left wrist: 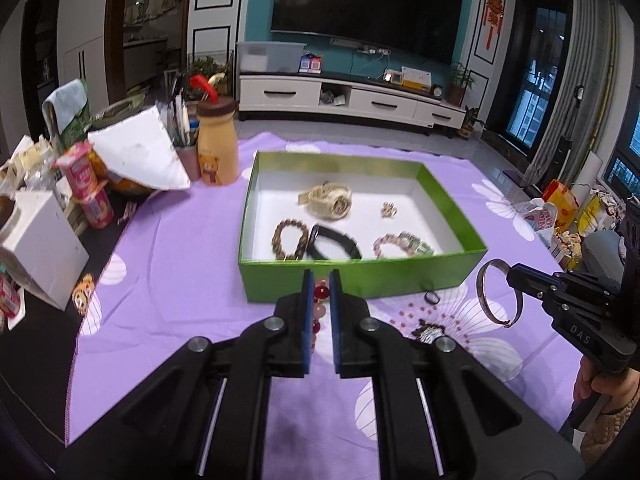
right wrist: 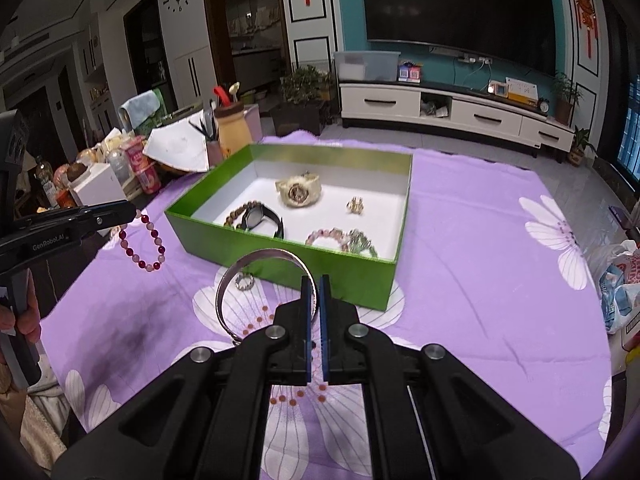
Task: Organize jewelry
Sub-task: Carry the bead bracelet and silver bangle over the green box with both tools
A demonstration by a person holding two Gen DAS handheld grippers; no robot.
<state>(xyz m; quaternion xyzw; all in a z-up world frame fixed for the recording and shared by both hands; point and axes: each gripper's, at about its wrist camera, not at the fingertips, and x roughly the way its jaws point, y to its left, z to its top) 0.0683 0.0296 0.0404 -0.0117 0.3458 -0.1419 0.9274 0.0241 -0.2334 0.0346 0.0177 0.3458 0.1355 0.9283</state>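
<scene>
While the green box (right wrist: 280, 258) is sitting mid-frame on the purple cloth (right wrist: 480, 260), the left gripper (left wrist: 322, 280) is clenching a pink bead bracelet (right wrist: 144, 240) at left, and the right gripper (right wrist: 315, 284) is gripping a silver bangle (right wrist: 240, 276) at lower centre.

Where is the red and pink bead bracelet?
The red and pink bead bracelet dangles from the left gripper, above the purple cloth, left of the green box.

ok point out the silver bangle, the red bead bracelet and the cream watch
silver bangle (right wrist: 256, 258): right wrist view, top arc of the band
red bead bracelet (right wrist: 141, 263): right wrist view, dark red beads at the loop's lower left
cream watch (right wrist: 298, 191): right wrist view, dial
</scene>
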